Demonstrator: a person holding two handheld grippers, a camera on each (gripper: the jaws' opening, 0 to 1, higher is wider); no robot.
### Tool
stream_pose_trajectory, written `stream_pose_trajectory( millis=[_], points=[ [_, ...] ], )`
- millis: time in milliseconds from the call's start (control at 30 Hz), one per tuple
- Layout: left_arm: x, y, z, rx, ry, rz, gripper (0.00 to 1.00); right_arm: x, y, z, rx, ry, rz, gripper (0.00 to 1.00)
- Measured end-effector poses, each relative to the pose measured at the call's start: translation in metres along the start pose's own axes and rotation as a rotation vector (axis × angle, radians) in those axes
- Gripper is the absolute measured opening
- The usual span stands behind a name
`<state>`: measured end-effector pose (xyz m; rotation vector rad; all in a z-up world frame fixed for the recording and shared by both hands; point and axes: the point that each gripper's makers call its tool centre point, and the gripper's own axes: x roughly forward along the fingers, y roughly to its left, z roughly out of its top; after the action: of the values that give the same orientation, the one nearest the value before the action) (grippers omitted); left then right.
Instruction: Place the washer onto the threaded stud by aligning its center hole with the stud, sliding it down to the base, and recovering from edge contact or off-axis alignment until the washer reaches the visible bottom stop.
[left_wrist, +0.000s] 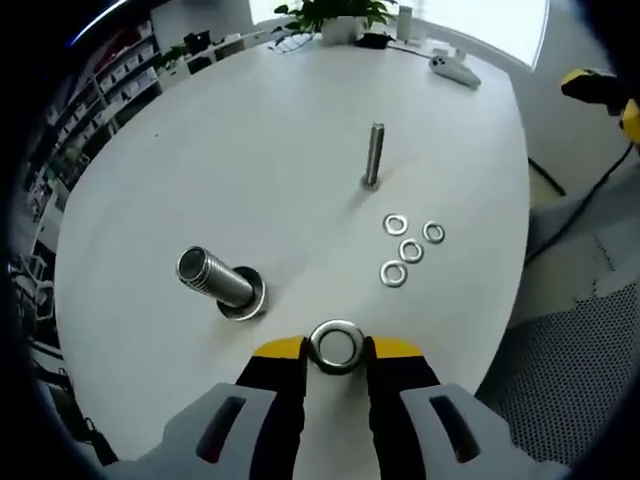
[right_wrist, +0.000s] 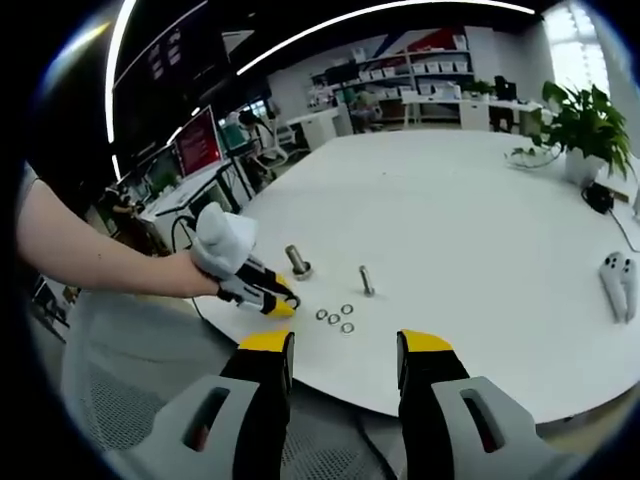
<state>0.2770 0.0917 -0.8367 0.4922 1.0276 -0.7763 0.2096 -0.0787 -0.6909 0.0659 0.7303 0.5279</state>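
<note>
Showed two matching grippers, left gripper (left_wrist: 337, 352) at the bottom centre and right gripper (right_wrist: 345, 350) at the bottom centre: black fingers (right_wrist: 268, 400) capped with yellow tips, light grey housings behind with dark slots. Seen again at left of the right gripper view: a bare forearm (right_wrist: 90, 255), sleeveless.

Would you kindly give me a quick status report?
Left gripper shut on washer. Right gripper open, held back. Thick stud ahead-left, unobstructed.

White round table (right_wrist: 480, 230), potted plant (right_wrist: 585, 130), shelving (right_wrist: 400, 85), ceiling light strips (right_wrist: 330, 25).
</note>
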Motion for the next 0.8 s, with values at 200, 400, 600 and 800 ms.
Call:
stream_pose_trajectory(
  millis=[200,400,600,800],
  points=[
    [-0.003,0.003,-0.007,0.012,0.027,-0.009,0.21,0.001,0.001,-0.002,-0.016,0.016,0.002,0.43],
    [-0.009,0.007,-0.020,0.008,0.047,-0.016,0.21,0.001,0.002,-0.004,-0.018,0.027,0.008,0.43],
    [-0.012,0.007,-0.025,-0.008,0.039,-0.017,0.21,0.004,0.007,-0.009,-0.024,0.058,0.031,0.43],
    [-0.015,0.015,-0.033,-0.023,0.064,-0.025,0.21,0.005,0.010,-0.012,-0.027,0.069,0.045,0.43]
  ],
)
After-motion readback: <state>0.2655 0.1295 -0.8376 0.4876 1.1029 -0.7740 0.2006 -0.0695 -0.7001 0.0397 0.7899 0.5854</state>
